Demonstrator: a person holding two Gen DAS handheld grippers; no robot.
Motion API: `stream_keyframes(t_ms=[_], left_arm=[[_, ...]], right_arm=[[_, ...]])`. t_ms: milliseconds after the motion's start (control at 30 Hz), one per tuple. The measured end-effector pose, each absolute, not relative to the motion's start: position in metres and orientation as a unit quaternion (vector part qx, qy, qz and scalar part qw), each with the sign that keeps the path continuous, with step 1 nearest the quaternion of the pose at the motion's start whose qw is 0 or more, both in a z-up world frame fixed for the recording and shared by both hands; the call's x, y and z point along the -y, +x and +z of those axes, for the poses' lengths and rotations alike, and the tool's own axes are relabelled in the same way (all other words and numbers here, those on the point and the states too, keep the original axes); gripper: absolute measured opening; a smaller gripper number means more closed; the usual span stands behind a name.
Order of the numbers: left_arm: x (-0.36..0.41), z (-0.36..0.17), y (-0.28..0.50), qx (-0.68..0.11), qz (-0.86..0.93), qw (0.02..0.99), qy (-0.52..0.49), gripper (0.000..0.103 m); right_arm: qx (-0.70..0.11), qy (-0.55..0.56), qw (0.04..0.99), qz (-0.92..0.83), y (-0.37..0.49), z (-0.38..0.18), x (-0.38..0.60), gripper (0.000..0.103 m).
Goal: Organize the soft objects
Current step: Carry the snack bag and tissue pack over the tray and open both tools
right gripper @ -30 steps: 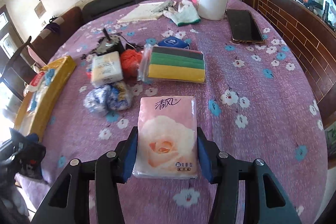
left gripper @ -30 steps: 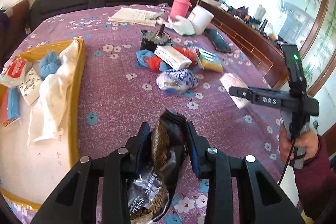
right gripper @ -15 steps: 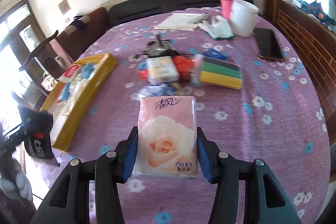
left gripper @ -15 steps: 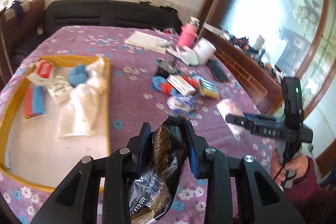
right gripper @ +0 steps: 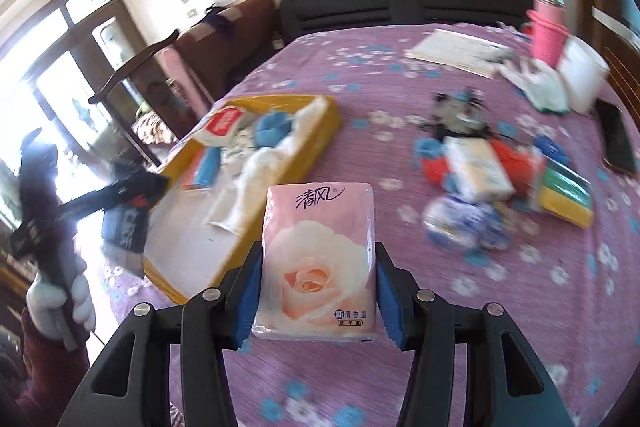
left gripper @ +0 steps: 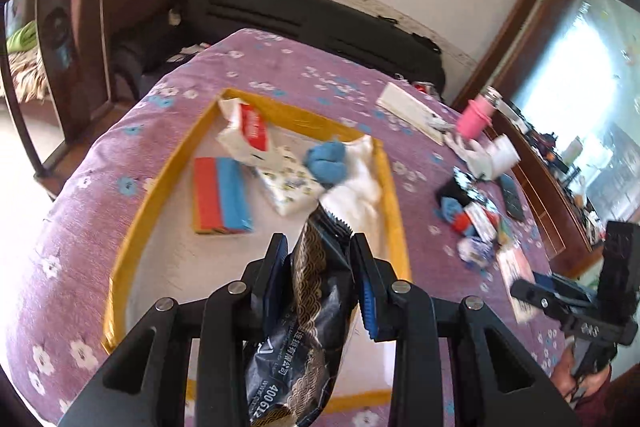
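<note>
My left gripper (left gripper: 320,263) is shut on a black crinkled packet (left gripper: 316,307) with gold wave print, held above the near part of the yellow-rimmed tray (left gripper: 394,195). In that tray lie a red-and-blue sponge pack (left gripper: 220,195), tissue packs (left gripper: 246,131), a blue cloth ball (left gripper: 326,159) and a white cloth (left gripper: 356,187). My right gripper (right gripper: 318,279) is shut on a pink rose-printed tissue pack (right gripper: 318,259), over the purple flowered tablecloth, right of the tray (right gripper: 320,143). The left gripper (right gripper: 132,191) with its packet shows at the left of the right wrist view.
A pile of small soft items (right gripper: 480,179) lies mid-table: tissue pack, red and blue cloths, a blue-white bundle (right gripper: 464,223), coloured sponges (right gripper: 564,191). Farther back stand a pink bottle (right gripper: 546,31), white tub (right gripper: 580,75), papers (right gripper: 452,51) and a phone (right gripper: 618,143). A dark sofa (left gripper: 312,23) lies beyond.
Both grippers have swung left toward the tray, each still holding its item. The tray now lies straight ahead of the left gripper, and the pile has slid to the right.
</note>
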State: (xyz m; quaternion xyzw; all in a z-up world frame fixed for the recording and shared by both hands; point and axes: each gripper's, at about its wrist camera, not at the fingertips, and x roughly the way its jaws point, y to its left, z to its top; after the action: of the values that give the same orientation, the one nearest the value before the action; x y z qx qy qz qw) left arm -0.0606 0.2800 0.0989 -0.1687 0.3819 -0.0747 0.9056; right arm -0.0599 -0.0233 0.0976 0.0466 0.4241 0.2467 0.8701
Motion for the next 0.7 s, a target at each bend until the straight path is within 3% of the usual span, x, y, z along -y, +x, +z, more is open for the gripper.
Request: stream_keyframes(t_ms=[433, 500, 567, 700], left_arm=[[-0.336, 0.052, -0.012, -0.424, -0.008, 0.875, -0.232, 0.035], [-0.340, 0.053, -0.017, -0.416, -0.008, 0.878, -0.238, 0.053], [-0.343, 0.058, -0.025, -0.403, -0.002, 0.884, -0.238, 0.064], [-0.350, 0.070, -0.042, -0.378, 0.009, 0.895, -0.234, 0.075]], right_arm=[[-0.461, -0.004, 0.837, 0.296, -0.018, 0.076, -0.099, 0.056], [-0.469, -0.011, 0.831, 0.300, -0.012, 0.069, -0.115, 0.056], [-0.475, -0.020, 0.826, 0.303, -0.006, 0.061, -0.129, 0.056], [-0.484, -0.033, 0.819, 0.308, 0.003, 0.049, -0.154, 0.057]])
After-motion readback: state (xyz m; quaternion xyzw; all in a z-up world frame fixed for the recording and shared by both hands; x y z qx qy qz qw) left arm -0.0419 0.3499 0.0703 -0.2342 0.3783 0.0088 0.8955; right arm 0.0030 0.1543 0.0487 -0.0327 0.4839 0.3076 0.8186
